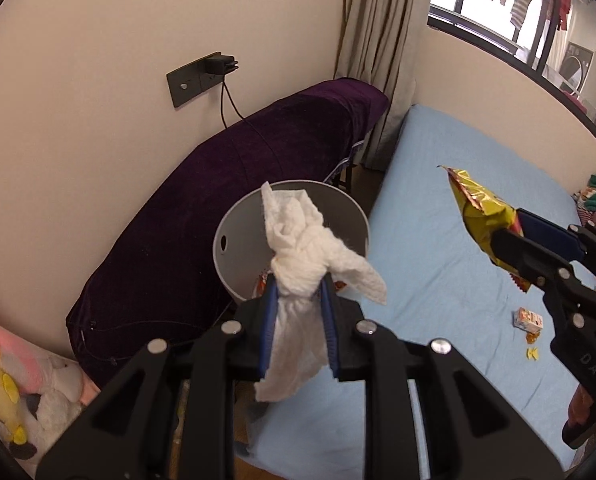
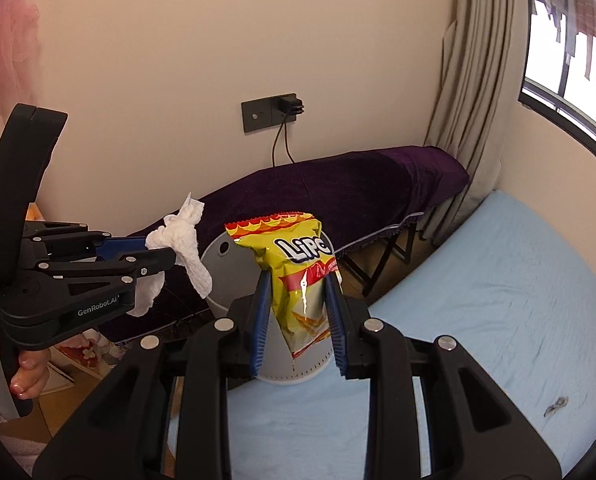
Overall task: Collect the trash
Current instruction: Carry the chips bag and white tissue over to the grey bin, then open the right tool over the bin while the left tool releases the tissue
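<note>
Left gripper (image 1: 298, 292) jaws pinch a crumpled white tissue (image 1: 305, 240), long axis upright, right over the grey bin's (image 1: 234, 220) open mouth, so the left hand is nearer. Right gripper (image 2: 298, 300) jaws clamp the yellow snack bag (image 2: 298, 264), also upright, just short of the bin, above the bed (image 2: 497, 300)

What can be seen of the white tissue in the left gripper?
The white tissue is a crumpled, quilted paper sheet, twisted into a knot at the middle. The left gripper clamps it between blue pads; loose ends flare above and hang below. It is held in the air in front of the grey bin, touching only the gripper.
</note>
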Demonstrator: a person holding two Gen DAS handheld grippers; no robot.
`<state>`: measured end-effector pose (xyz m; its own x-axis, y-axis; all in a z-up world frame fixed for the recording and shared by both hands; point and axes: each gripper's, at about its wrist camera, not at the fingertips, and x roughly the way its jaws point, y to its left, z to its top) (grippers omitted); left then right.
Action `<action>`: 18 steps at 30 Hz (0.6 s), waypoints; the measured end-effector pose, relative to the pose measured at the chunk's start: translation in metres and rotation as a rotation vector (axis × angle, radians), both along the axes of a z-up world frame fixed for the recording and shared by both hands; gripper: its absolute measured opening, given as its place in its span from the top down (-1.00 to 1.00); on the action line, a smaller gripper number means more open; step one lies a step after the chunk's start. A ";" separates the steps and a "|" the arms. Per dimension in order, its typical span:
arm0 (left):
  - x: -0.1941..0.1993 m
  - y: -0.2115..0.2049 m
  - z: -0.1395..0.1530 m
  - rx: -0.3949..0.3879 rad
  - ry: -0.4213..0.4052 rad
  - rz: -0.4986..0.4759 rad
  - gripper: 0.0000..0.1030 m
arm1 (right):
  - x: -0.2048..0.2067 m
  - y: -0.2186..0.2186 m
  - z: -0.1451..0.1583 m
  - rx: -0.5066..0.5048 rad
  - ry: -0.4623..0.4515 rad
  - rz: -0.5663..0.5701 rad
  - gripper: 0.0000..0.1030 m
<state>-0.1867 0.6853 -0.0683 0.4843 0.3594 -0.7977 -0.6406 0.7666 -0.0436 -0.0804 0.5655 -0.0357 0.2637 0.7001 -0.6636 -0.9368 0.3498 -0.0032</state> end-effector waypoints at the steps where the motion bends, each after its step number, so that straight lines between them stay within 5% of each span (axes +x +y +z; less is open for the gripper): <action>1: 0.001 0.010 -0.001 -0.001 -0.002 0.007 0.58 | 0.001 0.013 0.000 -0.003 -0.001 0.010 0.51; 14: 0.028 0.078 -0.020 -0.058 -0.018 0.046 0.53 | 0.017 0.103 -0.007 -0.033 0.045 0.096 0.43; 17: 0.033 0.086 -0.025 -0.078 -0.013 0.050 0.20 | 0.022 0.116 -0.013 -0.049 0.057 0.100 0.30; 18: 0.035 0.087 -0.026 -0.076 -0.008 0.053 -0.08 | 0.023 0.118 -0.014 -0.054 0.057 0.099 0.27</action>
